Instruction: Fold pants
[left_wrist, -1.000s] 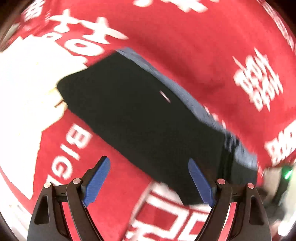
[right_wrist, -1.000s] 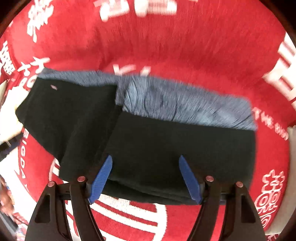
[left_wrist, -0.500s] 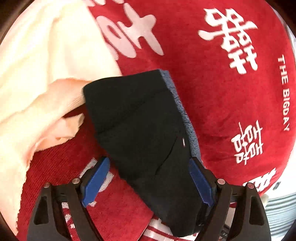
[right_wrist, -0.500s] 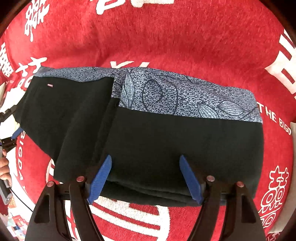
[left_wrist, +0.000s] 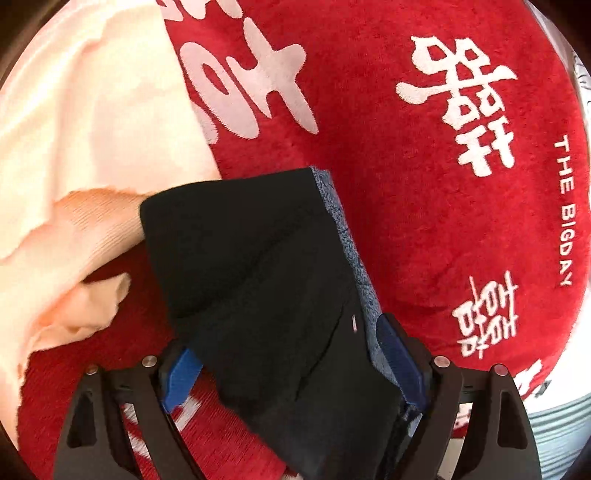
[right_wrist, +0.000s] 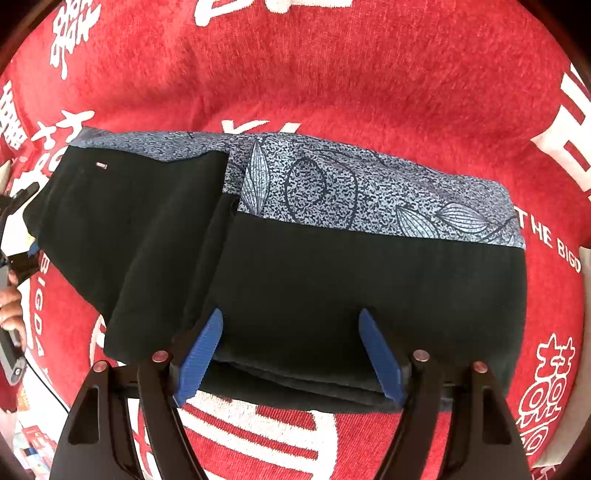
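Observation:
The black pants (right_wrist: 332, 295) with a blue-grey leaf-patterned panel (right_wrist: 369, 192) lie folded on the red cloth, with a second black folded section to the left (right_wrist: 129, 229). My right gripper (right_wrist: 291, 354) is open, its blue pads over the near edge of the fold. In the left wrist view the pants (left_wrist: 258, 280) run up from the bottom, and my left gripper (left_wrist: 288, 365) is open with its blue pads on either side of the fabric. The left pad (left_wrist: 181, 376) is partly hidden by the cloth.
A red cloth (left_wrist: 424, 221) with white characters covers the surface. A cream-peach garment (left_wrist: 74, 166) lies bunched at the left, touching the pants' far end. A pale striped surface (left_wrist: 554, 435) shows at the lower right. A hand holding the other gripper (right_wrist: 11, 306) is at the left edge.
The left gripper swung round and moved in over the end of the pants, so the fabric now lies between its pads. The right gripper has held nearly still.

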